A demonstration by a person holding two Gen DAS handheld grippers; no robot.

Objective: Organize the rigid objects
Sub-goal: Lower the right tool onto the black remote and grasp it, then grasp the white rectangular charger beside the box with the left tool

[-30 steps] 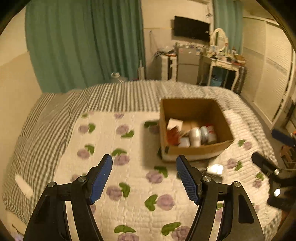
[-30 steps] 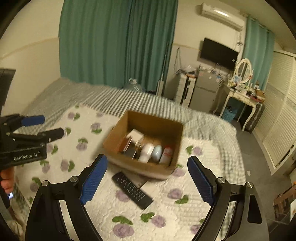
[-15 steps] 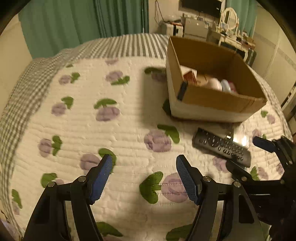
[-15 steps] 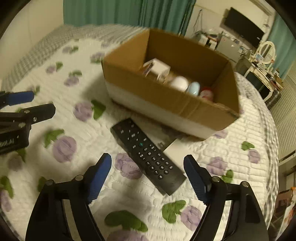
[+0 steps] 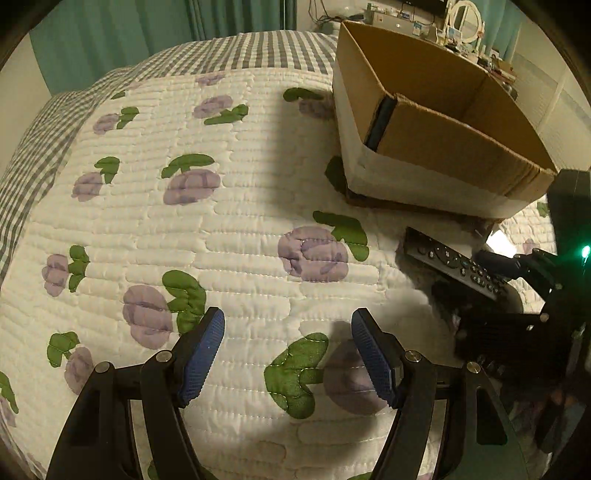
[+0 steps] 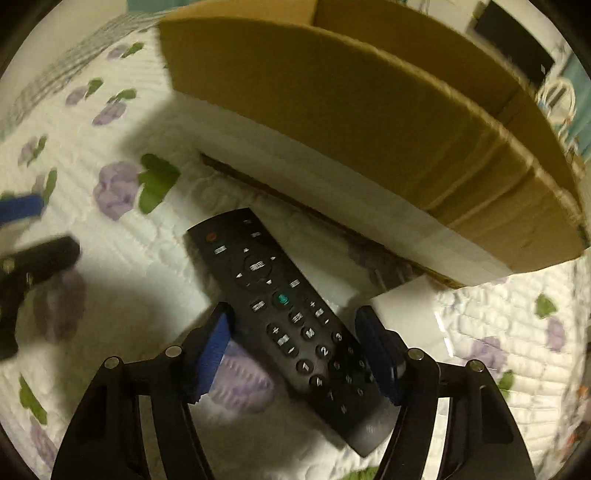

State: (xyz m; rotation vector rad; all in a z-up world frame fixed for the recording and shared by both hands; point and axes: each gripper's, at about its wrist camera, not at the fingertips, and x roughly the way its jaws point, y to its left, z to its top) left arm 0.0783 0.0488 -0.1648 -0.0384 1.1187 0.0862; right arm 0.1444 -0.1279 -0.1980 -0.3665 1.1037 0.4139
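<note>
Item 1: my right gripper [image 6: 293,345]. Jaws stood spread, one blue pad on each side of the remote's lower half, with a visible gap on both sides; I could not confirm contact with either pad.

Item 2: remote control [image 6: 291,325], black, lying flat and face up on the quilt [image 6: 155,266], set diagonally with its red power button toward the box. The number keys lay between my right jaws. From the left wrist camera the same remote [image 5: 454,264] appeared at far right, partly covered by the right gripper's body.

Item 3: my left gripper [image 5: 288,349]. Jaws spread wide with nothing between them, hovering over bare quilt printed with purple flowers and green leaves, well apart from the remote.

Item 4: a flat white sheet or card [image 6: 410,310], lying just beside the remote on its right, reaching toward the box's base.

Item 5: cardboard box [image 5: 436,147], open-topped, with a white band along the lower wall, resting on the quilt just beyond the remote. A dark flat object [image 5: 378,123] leaned upright inside its near corner; other contents were hidden by the wall.

Item 6: green curtains [image 5: 147,33], behind the bed.
</note>
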